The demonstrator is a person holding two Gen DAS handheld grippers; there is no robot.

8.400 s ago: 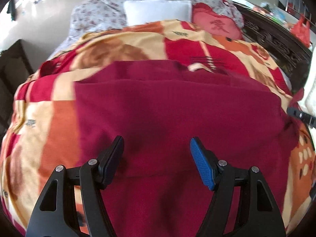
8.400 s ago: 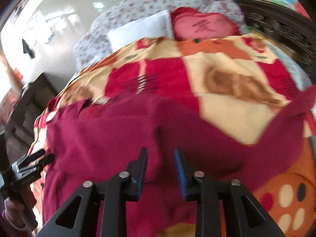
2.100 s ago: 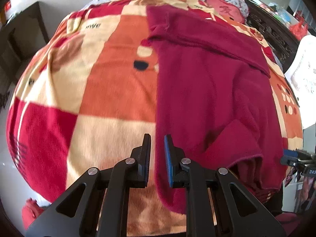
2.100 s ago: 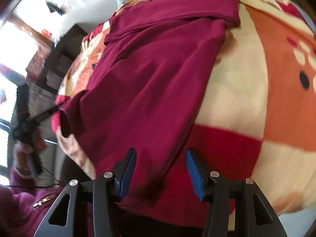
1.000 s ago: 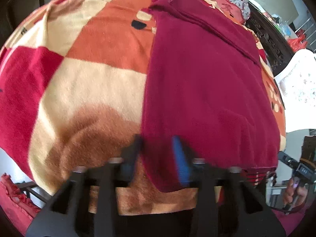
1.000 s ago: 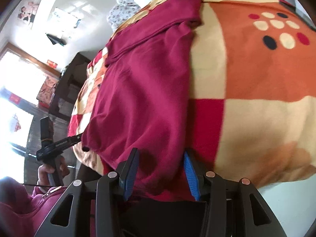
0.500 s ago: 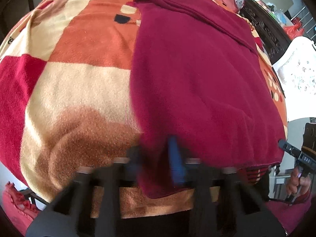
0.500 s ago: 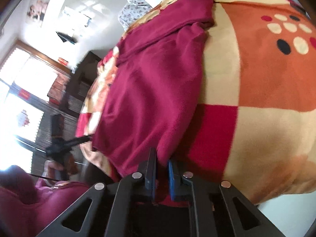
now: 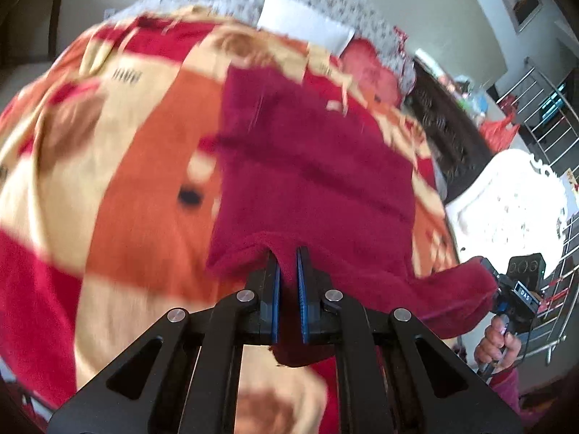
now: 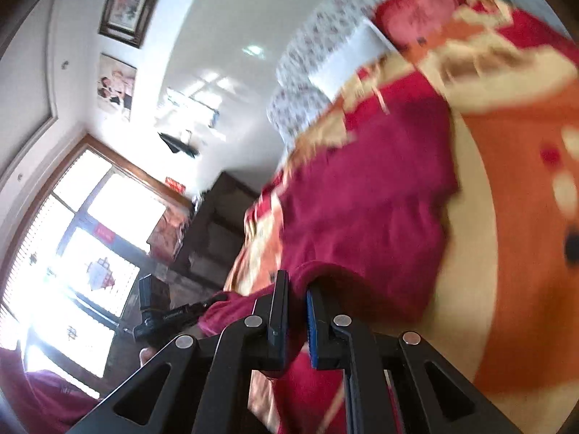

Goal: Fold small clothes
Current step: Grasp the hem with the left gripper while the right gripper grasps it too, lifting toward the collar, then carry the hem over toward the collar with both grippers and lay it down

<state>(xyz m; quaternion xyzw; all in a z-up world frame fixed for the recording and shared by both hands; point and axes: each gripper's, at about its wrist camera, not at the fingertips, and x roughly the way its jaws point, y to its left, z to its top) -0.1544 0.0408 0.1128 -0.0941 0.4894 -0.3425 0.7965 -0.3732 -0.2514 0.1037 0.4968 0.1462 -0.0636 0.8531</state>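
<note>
A dark red garment [image 9: 311,166] lies on a bed under a patterned blanket [image 9: 119,181]. My left gripper [image 9: 287,256] is shut on the garment's near left hem corner and holds it lifted above the blanket. My right gripper [image 10: 297,291] is shut on the near right hem corner of the garment [image 10: 365,199], also lifted. The hem hangs between the two grippers. The right gripper [image 9: 506,282] shows at the right in the left wrist view, the left gripper [image 10: 173,313] at the left in the right wrist view.
A white pillow [image 9: 304,25] and a red cushion [image 9: 365,68] lie at the head of the bed. A dark wooden bed frame [image 9: 445,126] and a white chair [image 9: 506,199] stand on the right. A dark cabinet [image 10: 213,231] stands beside the window.
Both grippers closed on the near hem corners and lifted them off the blanket. Both views have swung up toward the head of the bed.
</note>
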